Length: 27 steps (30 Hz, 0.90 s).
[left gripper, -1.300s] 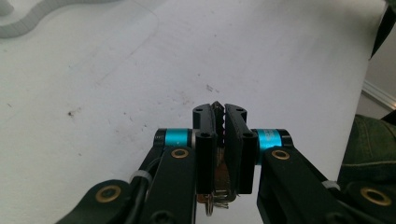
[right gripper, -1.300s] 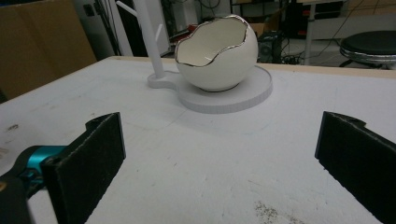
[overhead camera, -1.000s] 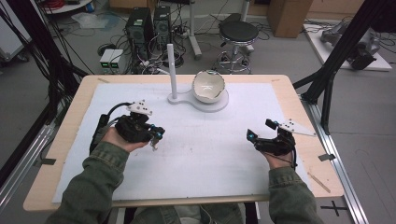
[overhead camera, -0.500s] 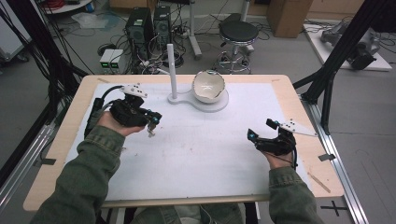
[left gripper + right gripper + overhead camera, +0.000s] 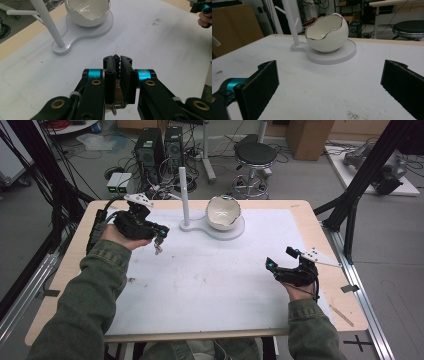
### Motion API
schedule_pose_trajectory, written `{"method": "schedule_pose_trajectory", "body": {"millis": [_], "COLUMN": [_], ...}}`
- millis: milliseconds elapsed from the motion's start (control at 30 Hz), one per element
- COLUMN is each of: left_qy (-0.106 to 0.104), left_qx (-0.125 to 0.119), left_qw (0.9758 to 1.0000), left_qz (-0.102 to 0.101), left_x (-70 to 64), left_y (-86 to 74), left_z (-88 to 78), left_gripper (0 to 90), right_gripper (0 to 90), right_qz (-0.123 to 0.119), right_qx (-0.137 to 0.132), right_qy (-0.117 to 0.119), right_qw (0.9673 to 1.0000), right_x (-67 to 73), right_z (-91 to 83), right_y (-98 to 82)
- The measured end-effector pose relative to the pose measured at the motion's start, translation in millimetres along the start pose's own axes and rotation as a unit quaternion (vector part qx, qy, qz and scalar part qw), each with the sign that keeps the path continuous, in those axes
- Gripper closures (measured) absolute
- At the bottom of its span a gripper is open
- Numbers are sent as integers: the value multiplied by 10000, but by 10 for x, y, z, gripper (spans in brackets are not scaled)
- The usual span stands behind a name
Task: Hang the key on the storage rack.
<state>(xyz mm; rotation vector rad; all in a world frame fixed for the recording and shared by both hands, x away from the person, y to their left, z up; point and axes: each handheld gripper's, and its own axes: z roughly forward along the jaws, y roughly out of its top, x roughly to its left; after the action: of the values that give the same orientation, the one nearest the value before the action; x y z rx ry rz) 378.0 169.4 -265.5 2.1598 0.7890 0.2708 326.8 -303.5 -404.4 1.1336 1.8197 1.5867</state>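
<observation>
Between the black serrated pads of the left gripper, pressed nearly together, sits a small metal key on a split ring; the key's thin body fills the narrow gap and its ring hangs out below the jaws. In the high view the same key dangles under the gripper, clear of the white mat, near the left rear of the table. Just ahead stands the white stand with a slim upright post and side pegs, its flat base also carrying the white egg-shaped ceramic bowl with a jagged silver rim.

The step in hand looks like carrying the key toward that stand, either to hang its ring on a peg or to drop it in the bowl. The next move would call for lifting the ring to peg height and lining its opening up with the peg's tip, keeping the grip firm.

The right gripper rests near the table's right edge, its jaws wide apart with nothing between them.
</observation>
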Motion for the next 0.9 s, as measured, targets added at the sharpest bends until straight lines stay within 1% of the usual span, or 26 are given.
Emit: {"method": "schedule_pose_trajectory", "body": {"millis": [133,167,333,467,500,533,633,667,767,800,867,900], "left_qy": [63,63,85,152,135,185,223,227,274,296,311,311], "left_qx": [37,37,-29,9,-16,-35,-55,-95,-74,-101,-180,-180], "left_qw": [10000,10000,10000,9998,9999,9998,9997,9997,9996,9995,9993,9993], "left_qz": [45,45,40,87,81,53,59,19,17,-13,-77,-77], "left_x": [28,28,69,92,100,113,135,144,188,194,242,242], "left_y": [84,84,179,266,285,316,337,345,374,379,405,405], "left_z": [6,6,-1,-8,-13,-22,-30,-30,-39,-42,-57,-57], "left_gripper": [826,826,826,826,826,826,826,826,826,826,827,826], "right_gripper": [6,6,6,6,5,6,6,6,6,6,6,6], "right_qz": [-9,-21,2,18,19,-6,9,5,14,-14,4,4], "right_qx": [-6,-7,7,17,19,10,0,-7,2,-12,4,4], "right_qy": [3,7,10,26,27,31,29,30,35,31,31,31], "right_qw": [10000,10000,10000,10000,10000,10000,10000,10000,10000,10000,10000,10000], "right_x": [-5,-5,-2,1,1,-2,0,-1,0,-6,-4,-4], "right_z": [6,6,6,7,7,5,2,1,0,4,5,5], "right_y": [-1,-1,-1,-2,-1,-1,0,0,0,0,-1,-1]}}
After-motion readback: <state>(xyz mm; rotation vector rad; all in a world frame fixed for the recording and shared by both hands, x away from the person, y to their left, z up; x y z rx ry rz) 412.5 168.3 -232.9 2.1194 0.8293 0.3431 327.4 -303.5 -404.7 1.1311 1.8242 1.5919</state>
